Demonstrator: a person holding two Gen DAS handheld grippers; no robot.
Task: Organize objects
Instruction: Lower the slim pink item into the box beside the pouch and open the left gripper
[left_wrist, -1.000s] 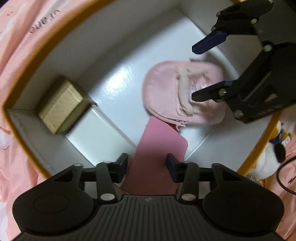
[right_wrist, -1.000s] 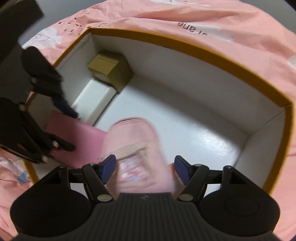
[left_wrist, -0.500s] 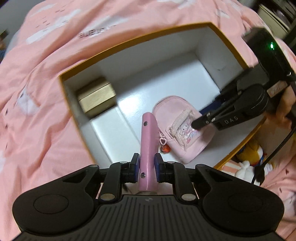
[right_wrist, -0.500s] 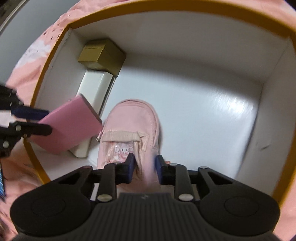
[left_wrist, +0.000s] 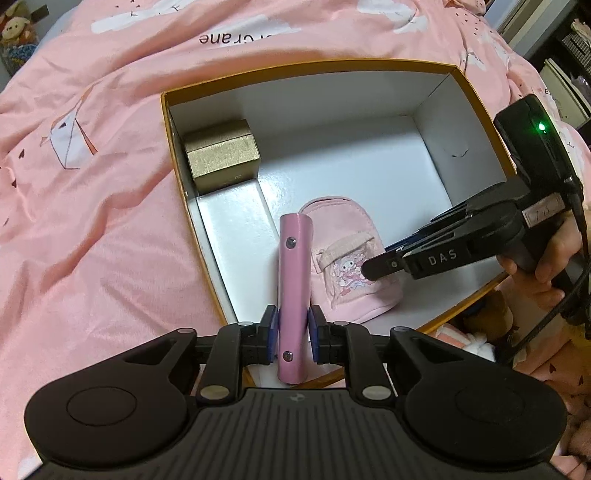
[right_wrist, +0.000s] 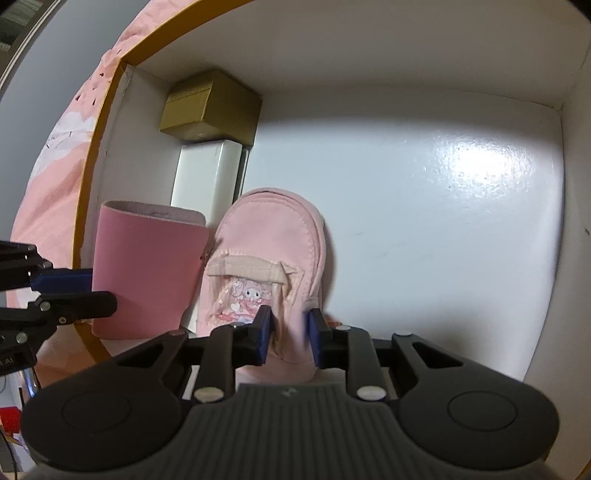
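Pink leather-look notebook (left_wrist: 293, 291) with two metal studs on its spine is now clamped between the pads of the left claw (left_wrist: 291, 334), and it stands on edge, lifted at the near rim of the white cardboard box with the mustard-yellow rim (left_wrist: 314, 68). One second ago it was lying flat on the box floor between open pads, so the grasp is new and the book has been turned upright and raised. The small pink fabric backpack-shaped pouch (right_wrist: 266, 258) with a cartoon print lies on the box floor just beside the notebook, and the right claw (right_wrist: 290, 334) is now closed on its lower end, where a moment ago the pads were wide apart around it; the fabric looks pinched between them. The gold square gift box (left_wrist: 221, 155) and the flat white box (left_wrist: 236, 240) have not moved, they stay against the left wall of the big box. The big box rests on a bed with a pink printed duvet (left_wrist: 92, 184). I judge that both loose things are now secured, so the next step is probably to set each one in a tidy place, maybe in the free floor on the right side.
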